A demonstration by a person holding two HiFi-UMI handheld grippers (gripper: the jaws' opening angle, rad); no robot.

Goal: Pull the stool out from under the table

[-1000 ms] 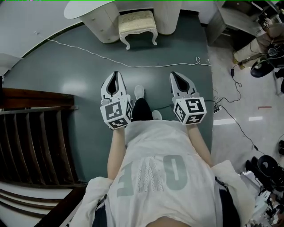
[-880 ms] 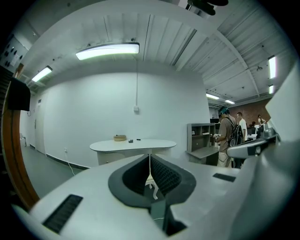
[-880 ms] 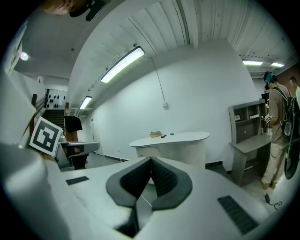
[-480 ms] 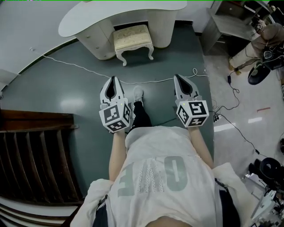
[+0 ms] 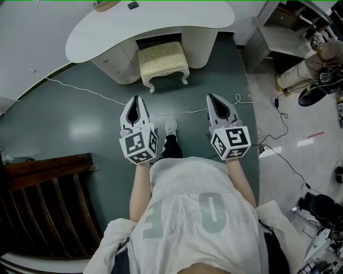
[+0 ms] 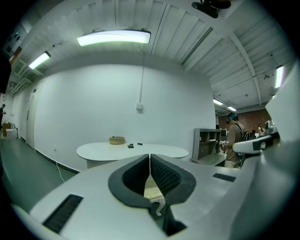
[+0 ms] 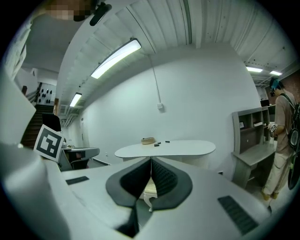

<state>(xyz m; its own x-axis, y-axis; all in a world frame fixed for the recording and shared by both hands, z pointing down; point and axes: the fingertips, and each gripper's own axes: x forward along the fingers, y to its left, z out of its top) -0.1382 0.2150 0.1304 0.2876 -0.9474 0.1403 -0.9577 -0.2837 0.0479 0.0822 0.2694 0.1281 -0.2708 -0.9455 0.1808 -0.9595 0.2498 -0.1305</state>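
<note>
Grey-green floor (image 5: pixel 80 118): cream-cushioned, white-legged stool (image 5: pixel 162 60) partly under white curved table (image 5: pixel 107 32), well apart from our left gripper (image 5: pixel 135 99) and right gripper (image 5: pixel 210 98), both closed, empty. Risk: thin white cable (image 5: pixel 102 94) between could trip us.

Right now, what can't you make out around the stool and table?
- Stool rear legs: head view, under the table.
- Most of the stool: both gripper views, behind the shut left gripper and right gripper.
- Small dark items on the table: too small, every view.
</note>
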